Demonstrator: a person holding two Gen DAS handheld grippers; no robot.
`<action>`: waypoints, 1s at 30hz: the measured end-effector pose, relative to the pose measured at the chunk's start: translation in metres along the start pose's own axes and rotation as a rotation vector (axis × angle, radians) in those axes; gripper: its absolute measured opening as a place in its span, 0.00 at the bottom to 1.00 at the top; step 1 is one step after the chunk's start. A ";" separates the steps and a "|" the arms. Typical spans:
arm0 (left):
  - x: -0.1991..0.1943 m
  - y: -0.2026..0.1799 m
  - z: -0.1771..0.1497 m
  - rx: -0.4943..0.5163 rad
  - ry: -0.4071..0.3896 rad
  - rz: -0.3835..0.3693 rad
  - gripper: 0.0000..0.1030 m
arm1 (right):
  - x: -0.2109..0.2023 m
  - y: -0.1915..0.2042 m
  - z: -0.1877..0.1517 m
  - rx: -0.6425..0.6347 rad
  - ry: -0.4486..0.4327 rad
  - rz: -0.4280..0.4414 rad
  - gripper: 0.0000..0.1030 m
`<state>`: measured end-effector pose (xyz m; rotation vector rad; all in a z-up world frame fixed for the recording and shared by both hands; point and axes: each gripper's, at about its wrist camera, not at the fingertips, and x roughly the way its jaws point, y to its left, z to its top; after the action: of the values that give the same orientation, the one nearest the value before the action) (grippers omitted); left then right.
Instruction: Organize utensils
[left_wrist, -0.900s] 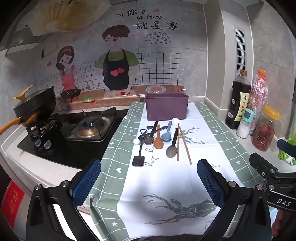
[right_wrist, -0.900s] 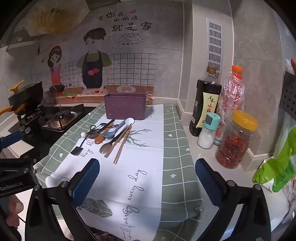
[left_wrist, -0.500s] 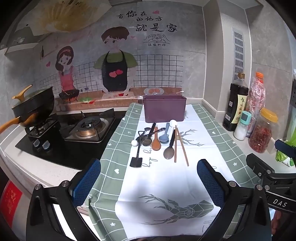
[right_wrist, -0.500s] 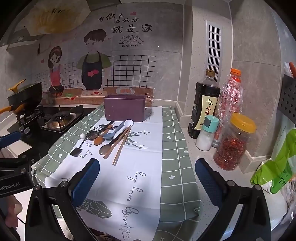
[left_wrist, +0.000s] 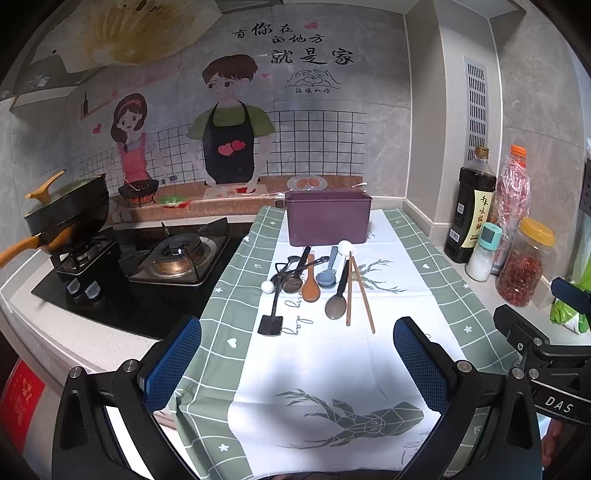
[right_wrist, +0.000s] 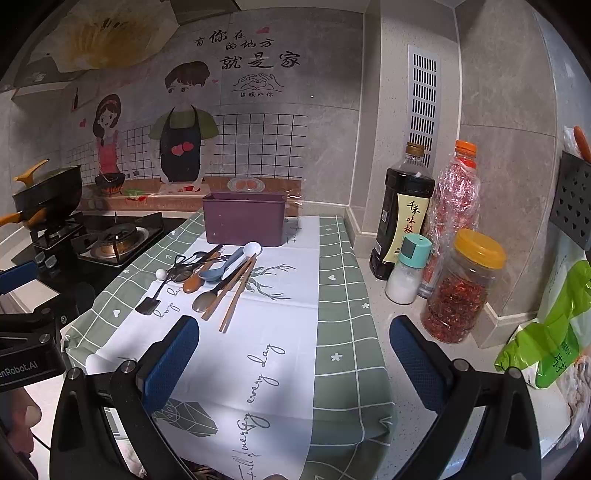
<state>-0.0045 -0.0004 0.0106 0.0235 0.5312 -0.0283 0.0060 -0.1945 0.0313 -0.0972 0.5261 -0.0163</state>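
A heap of utensils lies on the white and green cloth in front of a purple box (left_wrist: 328, 218) (right_wrist: 244, 218): a wooden spoon (left_wrist: 311, 286), a blue spoon (left_wrist: 327, 273), a grey spoon (left_wrist: 337, 302), a pair of chopsticks (left_wrist: 360, 295) (right_wrist: 236, 290), a small black spatula (left_wrist: 272, 314) (right_wrist: 149, 301) and a white spoon (right_wrist: 252, 248). My left gripper (left_wrist: 297, 365) is open and empty, well short of the heap. My right gripper (right_wrist: 293, 365) is open and empty, nearer than the heap and to its right.
A gas stove (left_wrist: 173, 254) and a black pan (left_wrist: 66, 210) stand at the left. A soy sauce bottle (right_wrist: 402, 214), a salt shaker (right_wrist: 408, 269), a chili jar (right_wrist: 461, 288) and a green bag (right_wrist: 550, 332) line the right wall.
Both grippers have drawn back a little, so the utensils and box look slightly farther away. Nothing on the cloth has moved.
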 end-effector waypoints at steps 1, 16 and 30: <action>0.000 0.000 -0.002 -0.003 -0.002 -0.001 1.00 | 0.000 0.000 0.000 0.000 0.000 0.001 1.00; 0.000 -0.001 -0.002 -0.002 -0.005 0.002 1.00 | -0.001 -0.001 -0.001 0.001 -0.005 -0.004 1.00; 0.000 -0.001 -0.003 -0.001 -0.005 0.004 1.00 | -0.002 0.000 -0.002 0.001 -0.004 -0.004 1.00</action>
<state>-0.0062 -0.0013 0.0085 0.0231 0.5262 -0.0239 0.0031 -0.1943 0.0306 -0.0972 0.5220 -0.0204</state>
